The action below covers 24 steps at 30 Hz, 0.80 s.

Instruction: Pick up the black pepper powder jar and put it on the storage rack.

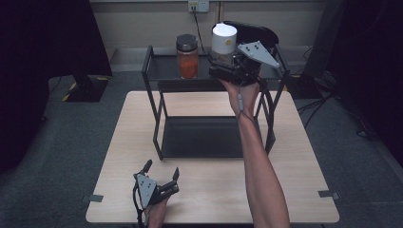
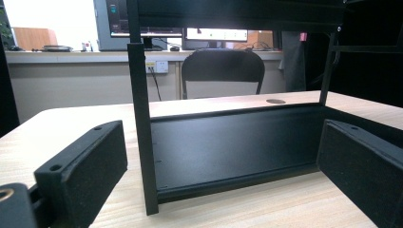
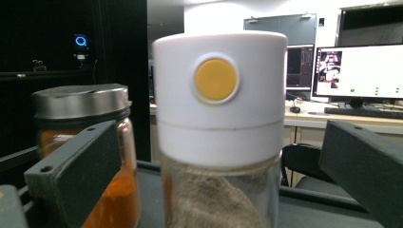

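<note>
While the white-capped jar (image 1: 223,43) stands on the top shelf of the black rack (image 1: 157,71), just beside the orange-filled jar (image 1: 187,56), the right gripper (image 1: 227,70) reaches up to it with its jaws spread wide, one on each side of the glass and neither plainly touching it. Its clear body looks like glass, so it is likely stiff, smooth and breakable, with some weight from the grey-brown powder inside; a slippery wall calls for a firm, level squeeze. I judge the best hold to be on the glass body below the white cap (image 3: 219,95), not on the cap, which might twist or lift off. Down on the table (image 1: 214,190), the left gripper (image 1: 161,173) rests with jaws apart, holding nothing.
</note>
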Available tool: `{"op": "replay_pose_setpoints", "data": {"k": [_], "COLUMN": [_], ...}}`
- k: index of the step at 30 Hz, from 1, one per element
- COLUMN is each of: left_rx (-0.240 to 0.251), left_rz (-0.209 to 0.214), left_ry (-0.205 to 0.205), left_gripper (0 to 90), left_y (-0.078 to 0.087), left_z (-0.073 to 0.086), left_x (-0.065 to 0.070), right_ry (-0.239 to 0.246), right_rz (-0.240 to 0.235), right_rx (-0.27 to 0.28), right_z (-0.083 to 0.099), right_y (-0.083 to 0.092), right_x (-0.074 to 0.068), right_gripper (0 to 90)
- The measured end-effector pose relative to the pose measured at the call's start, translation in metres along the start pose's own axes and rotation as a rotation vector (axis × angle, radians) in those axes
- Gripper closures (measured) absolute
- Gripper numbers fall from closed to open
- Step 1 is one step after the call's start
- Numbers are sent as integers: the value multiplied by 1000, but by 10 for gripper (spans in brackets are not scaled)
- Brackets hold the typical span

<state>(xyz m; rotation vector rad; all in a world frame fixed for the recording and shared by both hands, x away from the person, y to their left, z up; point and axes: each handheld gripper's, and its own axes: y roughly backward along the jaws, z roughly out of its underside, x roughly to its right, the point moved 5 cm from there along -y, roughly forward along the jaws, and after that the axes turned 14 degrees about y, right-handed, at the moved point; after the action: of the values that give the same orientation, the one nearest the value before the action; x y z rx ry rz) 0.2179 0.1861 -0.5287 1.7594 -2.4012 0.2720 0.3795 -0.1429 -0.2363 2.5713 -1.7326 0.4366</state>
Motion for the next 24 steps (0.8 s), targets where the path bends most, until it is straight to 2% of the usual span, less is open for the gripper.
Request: {"op": "replay_pose_setpoints", "data": {"k": [5,8,10,24], "left_rx": [0,0,0,0], "left_rz": [2,2,2,2], "left_ry": [0,0,0,1], "left_gripper": [21,21,21,21], "left_y": [0,0,0,0], "left_z": [0,0,0,0], "left_x": [0,0,0,0], "right_ry": [2,53,61,53], "right_rz": [-10,5,4,4], "right_rx": [17,14,18,50], "right_z": [5,6,9,25], "right_y": [10,15,18,47], "right_x": [-4,-10,-12,-18], "right_gripper": [0,0,0,0]}}
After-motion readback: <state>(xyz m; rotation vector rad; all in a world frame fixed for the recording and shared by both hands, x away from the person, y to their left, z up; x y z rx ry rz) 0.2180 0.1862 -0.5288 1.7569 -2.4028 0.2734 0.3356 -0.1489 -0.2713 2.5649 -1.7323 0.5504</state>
